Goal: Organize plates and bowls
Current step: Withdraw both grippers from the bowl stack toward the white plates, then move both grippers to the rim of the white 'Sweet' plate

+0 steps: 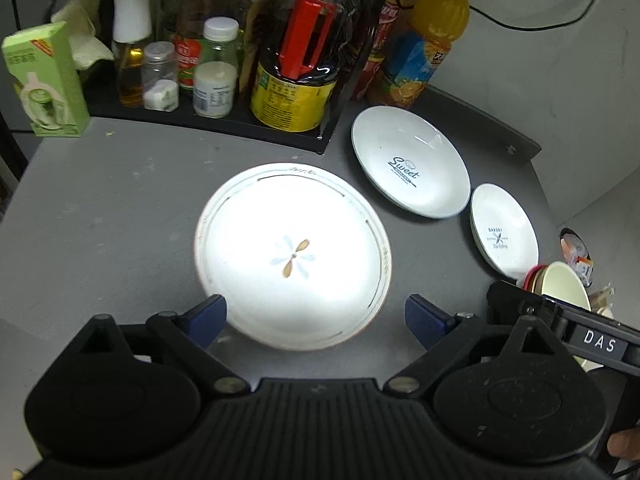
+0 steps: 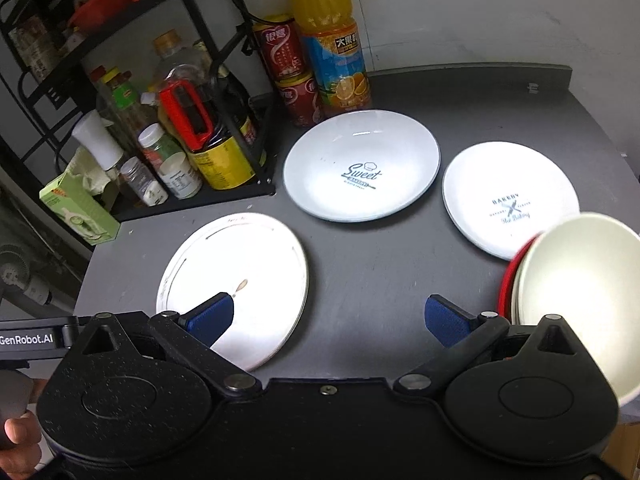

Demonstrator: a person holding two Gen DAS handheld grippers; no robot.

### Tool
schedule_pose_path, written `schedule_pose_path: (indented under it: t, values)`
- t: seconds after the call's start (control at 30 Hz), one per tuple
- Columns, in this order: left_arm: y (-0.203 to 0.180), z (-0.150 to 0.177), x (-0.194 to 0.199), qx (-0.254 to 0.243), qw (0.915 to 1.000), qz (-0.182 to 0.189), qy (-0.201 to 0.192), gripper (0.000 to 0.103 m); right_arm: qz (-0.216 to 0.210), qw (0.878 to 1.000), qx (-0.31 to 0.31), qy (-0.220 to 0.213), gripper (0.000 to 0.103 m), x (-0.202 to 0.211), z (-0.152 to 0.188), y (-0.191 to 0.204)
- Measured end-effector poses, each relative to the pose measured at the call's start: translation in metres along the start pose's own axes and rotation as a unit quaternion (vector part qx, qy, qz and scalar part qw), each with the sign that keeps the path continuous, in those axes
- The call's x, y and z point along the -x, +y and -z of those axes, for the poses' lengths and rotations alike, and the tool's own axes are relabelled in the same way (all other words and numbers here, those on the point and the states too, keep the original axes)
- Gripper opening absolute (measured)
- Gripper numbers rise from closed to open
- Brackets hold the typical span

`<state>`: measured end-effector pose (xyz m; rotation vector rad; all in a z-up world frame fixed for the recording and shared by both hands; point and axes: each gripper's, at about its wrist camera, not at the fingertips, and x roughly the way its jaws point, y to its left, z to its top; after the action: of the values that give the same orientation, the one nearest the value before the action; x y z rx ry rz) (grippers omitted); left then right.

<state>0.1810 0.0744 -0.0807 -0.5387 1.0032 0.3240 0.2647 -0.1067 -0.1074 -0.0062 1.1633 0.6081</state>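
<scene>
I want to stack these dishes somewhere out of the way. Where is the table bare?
Bare table lies between the flower plate, the Sweet plate and the small plate. More lies left of the flower plate, below the green box. Crowded: the bottle rack at the back and the bowls at the right edge.
</scene>
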Motion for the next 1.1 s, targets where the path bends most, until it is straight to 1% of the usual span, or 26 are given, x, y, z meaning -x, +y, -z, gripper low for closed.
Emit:
schedule_pose_path:
  t: [0.17, 0.37, 0.47, 0.7, 0.8, 0.9, 1.0, 1.1]
  values:
    - [-0.01, -0.027, -0.025, 0.009, 0.9998, -0.006, 0.016, 0.095, -0.001, 1.0, 0.016, 0.014, 0.103, -0.02, -0.029, -0.011]
    - [-0.026, -0.053, -0.051, 0.02, 0.9995, -0.008, 0.021, 0.095, -0.006, 0.999, 0.018, 0.028, 0.103, -0.043, -0.061, -0.029]
    - [-0.031, -0.063, -0.06, 0.027, 0.9995, -0.01, 0.015, 0.095, -0.006, 0.999, 0.023, 0.034, 0.103, -0.054, -0.073, -0.036]
    - [-0.037, -0.086, -0.086, 0.07, 0.9974, 0.0, 0.015, 0.094, -0.012, 0.999, 0.03, 0.04, 0.103, -0.075, -0.104, -0.054]
    - [-0.039, -0.095, -0.098, 0.09, 0.9959, 0.006, 0.011, 0.092, -0.007, 0.998, 0.031, 0.045, 0.102, -0.085, -0.119, -0.065]
    - [-0.042, -0.102, -0.111, 0.112, 0.9936, 0.011, 0.007, 0.092, -0.006, 0.998, 0.034, 0.054, 0.098, -0.096, -0.133, -0.074]
    - [-0.046, -0.108, -0.126, 0.128, 0.9917, 0.016, 0.004, 0.089, -0.006, 0.997, 0.039, 0.062, 0.093, -0.108, -0.147, -0.081]
    - [-0.047, -0.111, -0.141, 0.15, 0.9885, 0.021, 0.003, 0.084, -0.001, 0.996, 0.044, 0.075, 0.088, -0.121, -0.158, -0.088]
